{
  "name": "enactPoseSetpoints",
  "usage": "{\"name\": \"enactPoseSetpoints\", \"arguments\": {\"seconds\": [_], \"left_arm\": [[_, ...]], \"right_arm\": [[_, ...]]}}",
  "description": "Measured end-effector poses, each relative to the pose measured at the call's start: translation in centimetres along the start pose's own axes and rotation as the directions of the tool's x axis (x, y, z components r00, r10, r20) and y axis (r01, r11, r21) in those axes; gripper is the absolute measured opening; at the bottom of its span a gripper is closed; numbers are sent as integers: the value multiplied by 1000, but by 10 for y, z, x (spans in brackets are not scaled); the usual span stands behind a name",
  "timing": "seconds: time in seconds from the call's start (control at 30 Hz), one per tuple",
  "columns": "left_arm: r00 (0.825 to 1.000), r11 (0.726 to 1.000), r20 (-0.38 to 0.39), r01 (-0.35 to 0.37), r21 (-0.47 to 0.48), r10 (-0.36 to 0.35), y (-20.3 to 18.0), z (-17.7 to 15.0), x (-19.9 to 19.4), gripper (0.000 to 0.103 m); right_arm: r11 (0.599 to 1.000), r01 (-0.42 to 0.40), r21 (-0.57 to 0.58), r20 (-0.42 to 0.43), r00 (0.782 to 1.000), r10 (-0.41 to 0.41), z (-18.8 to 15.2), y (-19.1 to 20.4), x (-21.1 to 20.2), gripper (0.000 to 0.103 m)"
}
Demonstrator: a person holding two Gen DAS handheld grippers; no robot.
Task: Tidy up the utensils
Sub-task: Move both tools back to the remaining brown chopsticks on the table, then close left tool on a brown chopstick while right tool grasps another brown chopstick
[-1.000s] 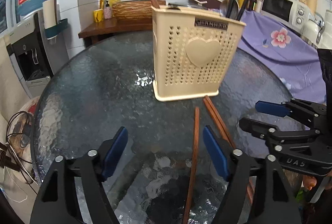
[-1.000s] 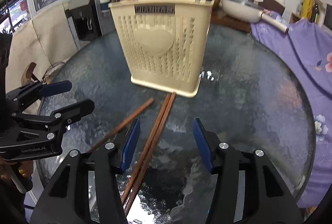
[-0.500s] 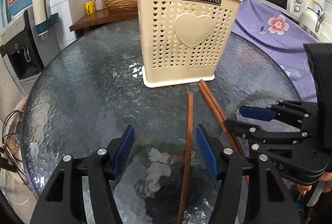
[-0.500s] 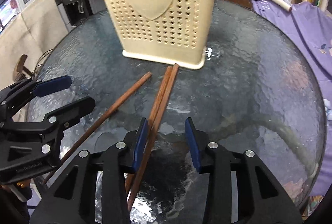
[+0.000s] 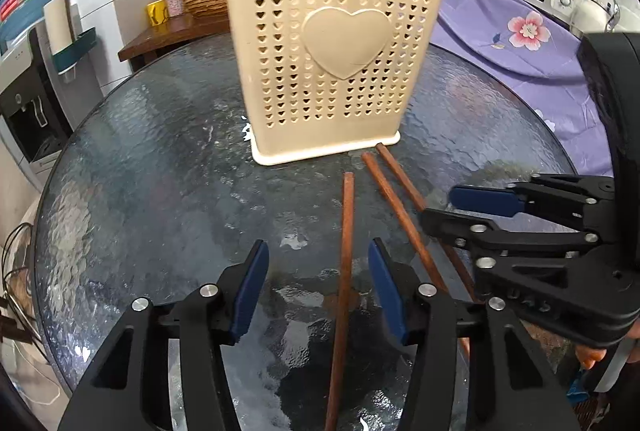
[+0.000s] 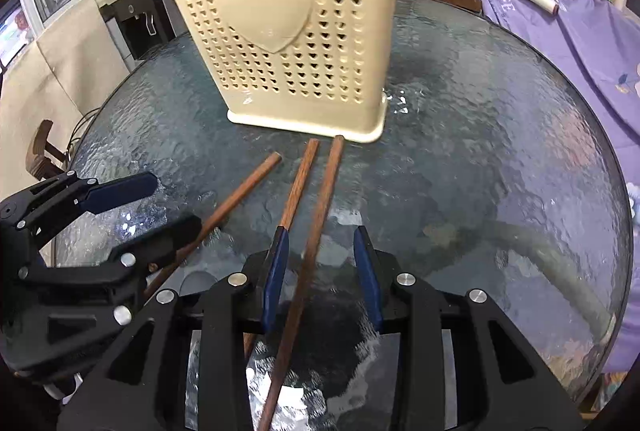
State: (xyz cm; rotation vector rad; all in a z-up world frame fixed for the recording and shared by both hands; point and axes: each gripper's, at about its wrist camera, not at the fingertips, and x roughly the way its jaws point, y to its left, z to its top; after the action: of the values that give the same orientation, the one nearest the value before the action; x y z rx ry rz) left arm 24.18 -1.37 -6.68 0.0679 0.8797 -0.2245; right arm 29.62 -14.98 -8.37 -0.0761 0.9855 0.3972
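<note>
- Both grippers have dropped closer to the table point(image 5: 160, 159) over the last second, and the holder point(image 5: 332, 67) now looms larger at 12 o'clock in both wrist views
- The left gripper point(image 5: 316, 287) has narrowed from wide to about half open and its jaws are closing; a lone chopstick point(image 5: 346, 251) lies between the pads, nearer the right pad, not yet pinched
- The right gripper point(image 6: 320, 271) has narrowed more and is closing too; one chopstick of the pair point(image 6: 316, 231) runs between its pads untouched, while its twin point(image 6: 296, 187) passes under or outside the left pad; contact there cannot be told
- All three sticks lie flat on the glass, tips pointing at the holder's base, the pair's tips just short of it
- Judgement: both hands are about to pinch a stick each; the right risks catching or nudging the twin, so the pair may split
</note>
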Motion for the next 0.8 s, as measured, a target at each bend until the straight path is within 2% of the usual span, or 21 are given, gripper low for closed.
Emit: {"name": "enactPoseSetpoints", "arguments": {"seconds": [0.23,0.33,0.5,0.8], "left_arm": [[999,999,-34,11,32,-10,-4,1,9,45],[999,1000,-46,14,27,-12,-1,2,12,44],[998,999,-59,18,46,-15,-5,6,16,44],[997,996,-82,10,89,-2,-16,9,29,44]], "right_arm": [[1000,-1,28,-22,1000,1,12,-9,13,19],[999,2,49,-28,1000,-1,19,-20,16,18],[999,44,18,-27,999,-43,26,-23,20,14],[998,62,14,-32,998,-62,26,-30,19,13]]}}
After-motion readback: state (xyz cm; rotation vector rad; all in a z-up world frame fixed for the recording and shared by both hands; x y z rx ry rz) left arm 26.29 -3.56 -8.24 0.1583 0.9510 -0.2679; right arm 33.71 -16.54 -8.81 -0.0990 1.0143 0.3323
